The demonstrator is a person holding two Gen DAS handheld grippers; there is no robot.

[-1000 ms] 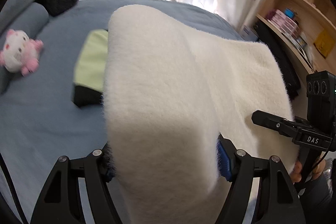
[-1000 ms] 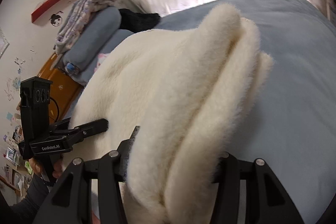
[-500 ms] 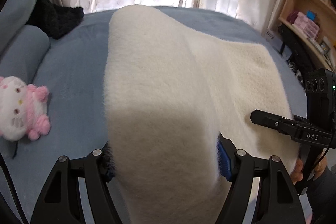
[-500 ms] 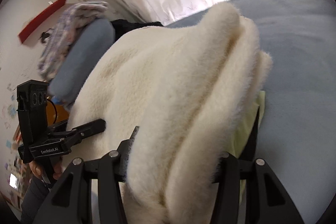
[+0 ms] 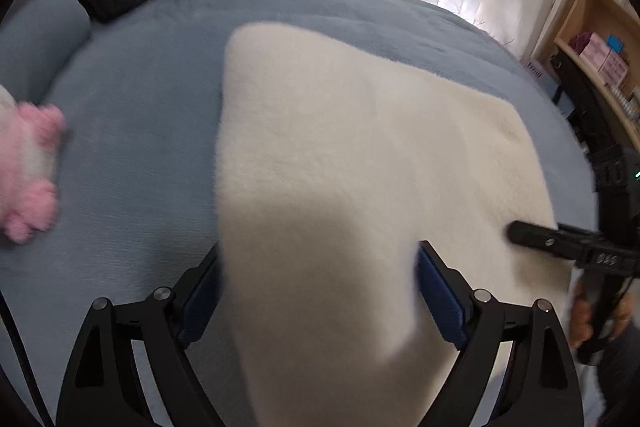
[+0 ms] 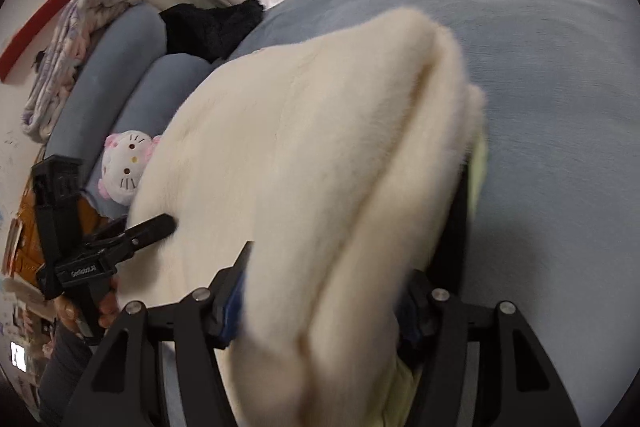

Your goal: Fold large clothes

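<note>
The thick cream fleece garment (image 5: 360, 155) lies across the middle of the blue bed (image 5: 132, 131), its near edge running between the left gripper (image 5: 316, 291) and right gripper (image 6: 324, 299), whose jaws are opening around it.

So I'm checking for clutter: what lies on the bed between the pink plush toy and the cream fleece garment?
Only bare blue bedcover lies between the pink plush toy and the cream fleece garment, as the left wrist view shows.
</note>
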